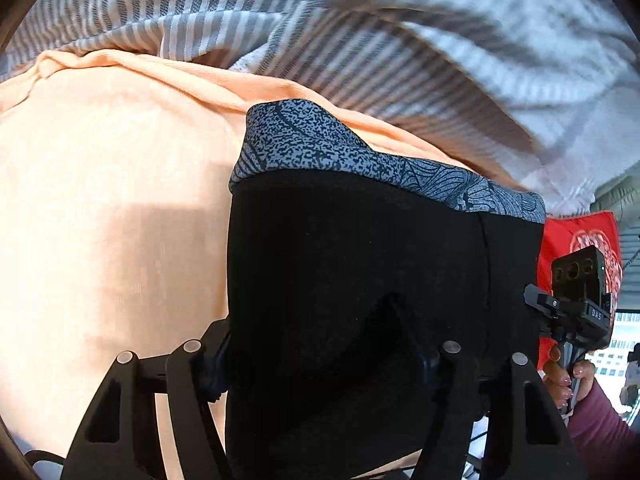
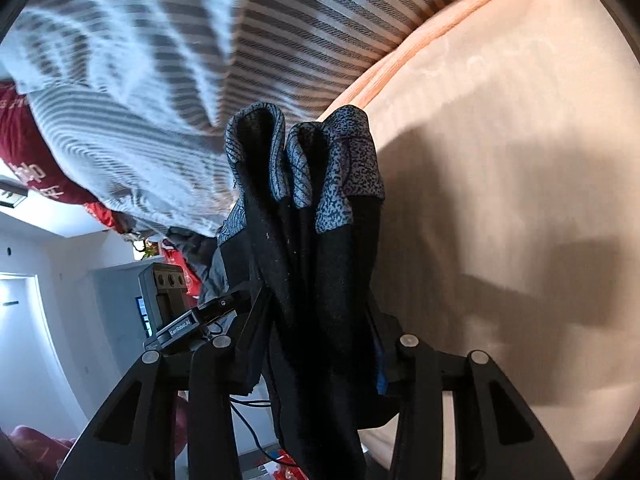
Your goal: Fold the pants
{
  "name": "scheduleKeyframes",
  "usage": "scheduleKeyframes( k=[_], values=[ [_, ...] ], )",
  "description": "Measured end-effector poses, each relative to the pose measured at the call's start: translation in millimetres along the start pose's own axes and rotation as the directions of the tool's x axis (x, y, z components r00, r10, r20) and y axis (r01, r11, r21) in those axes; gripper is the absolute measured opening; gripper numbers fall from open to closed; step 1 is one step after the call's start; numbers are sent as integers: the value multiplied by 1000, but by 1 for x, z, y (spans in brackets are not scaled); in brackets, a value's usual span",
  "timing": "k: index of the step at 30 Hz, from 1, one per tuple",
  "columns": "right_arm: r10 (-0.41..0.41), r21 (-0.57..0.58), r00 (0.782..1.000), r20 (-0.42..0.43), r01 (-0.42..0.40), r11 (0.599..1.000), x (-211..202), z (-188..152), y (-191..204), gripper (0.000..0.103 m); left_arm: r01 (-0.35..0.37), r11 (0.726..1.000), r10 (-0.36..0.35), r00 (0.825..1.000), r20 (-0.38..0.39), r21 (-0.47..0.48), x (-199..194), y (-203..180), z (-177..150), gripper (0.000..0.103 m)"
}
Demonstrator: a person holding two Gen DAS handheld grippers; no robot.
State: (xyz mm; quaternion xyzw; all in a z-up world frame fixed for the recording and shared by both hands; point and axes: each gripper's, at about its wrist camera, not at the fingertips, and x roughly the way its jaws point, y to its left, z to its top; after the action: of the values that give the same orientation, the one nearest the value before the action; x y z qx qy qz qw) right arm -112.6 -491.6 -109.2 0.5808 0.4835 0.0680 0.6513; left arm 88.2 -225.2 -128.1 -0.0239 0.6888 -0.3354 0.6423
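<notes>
The pants (image 1: 360,264) are black with a blue-grey patterned waistband (image 1: 304,144). They hang in the air above a peach sheet (image 1: 100,200). My left gripper (image 1: 320,364) is shut on the black cloth, which drapes over and hides its fingertips. In the right wrist view the pants (image 2: 316,280) hang bunched in folds with the waistband (image 2: 340,168) at the far end. My right gripper (image 2: 316,344) is shut on the bunched cloth. The right gripper also shows in the left wrist view (image 1: 576,304), held by a hand.
A grey and white striped blanket (image 1: 360,20) lies rumpled beyond the peach sheet (image 2: 500,160). A red patterned cushion (image 1: 580,240) sits at the right, also seen in the right wrist view (image 2: 28,152). The left gripper's body (image 2: 168,304) shows at the left.
</notes>
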Motion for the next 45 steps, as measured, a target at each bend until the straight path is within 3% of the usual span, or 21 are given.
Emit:
scheduleKeyframes(
  k=[6,10,12,18,20,22,24,27,28,37,38,39,43,45],
  values=[
    [-17,19,1000,-2,17,1000,-20,-43,-8,45,-23,1000,23,1000,2,-15,-10,-21,-45,69],
    [-54,22,999,6,54,998,-23,-64,-23,45,-46,998,46,999,0,-31,6,-24,-65,69],
    [-80,20,997,5,79,997,-20,-69,-31,45,-21,1000,21,1000,12,-16,8,-24,-71,69],
    [-228,-22,971,74,230,973,-18,-73,-43,51,-67,997,65,997,30,44,26,-32,-79,69],
    [-280,-44,955,96,285,958,-18,-75,-43,53,-72,996,70,996,49,51,28,-39,-80,69],
    [-346,-47,931,120,353,934,-19,-77,-39,62,-99,993,95,994,60,69,31,-45,-83,69],
    [-427,-65,893,144,439,896,-21,-79,-28,66,-162,980,156,986,61,118,28,-51,-86,70],
    [-546,-82,818,181,565,821,-22,-84,-8,69,-234,961,222,971,91,146,16,-53,-94,91],
    [-578,-71,794,188,598,799,-24,-87,-2,69,-259,955,244,963,112,147,10,-55,-97,91],
    [-622,33,757,200,630,776,-46,-133,20,78,-350,924,343,937,71,155,-14,-45,-132,91],
    [-626,38,754,201,632,774,-46,-139,24,79,-355,921,349,935,64,158,-16,-44,-136,94],
    [-631,40,749,201,637,769,-45,-145,27,79,-359,920,354,933,56,161,-18,-44,-140,103],
    [-660,20,715,232,675,738,-40,-171,48,85,-383,903,384,923,35,197,-24,-47,-158,103],
    [-674,9,695,250,695,719,-38,-179,57,95,-383,900,388,921,18,209,-27,-48,-166,103]
  ],
)
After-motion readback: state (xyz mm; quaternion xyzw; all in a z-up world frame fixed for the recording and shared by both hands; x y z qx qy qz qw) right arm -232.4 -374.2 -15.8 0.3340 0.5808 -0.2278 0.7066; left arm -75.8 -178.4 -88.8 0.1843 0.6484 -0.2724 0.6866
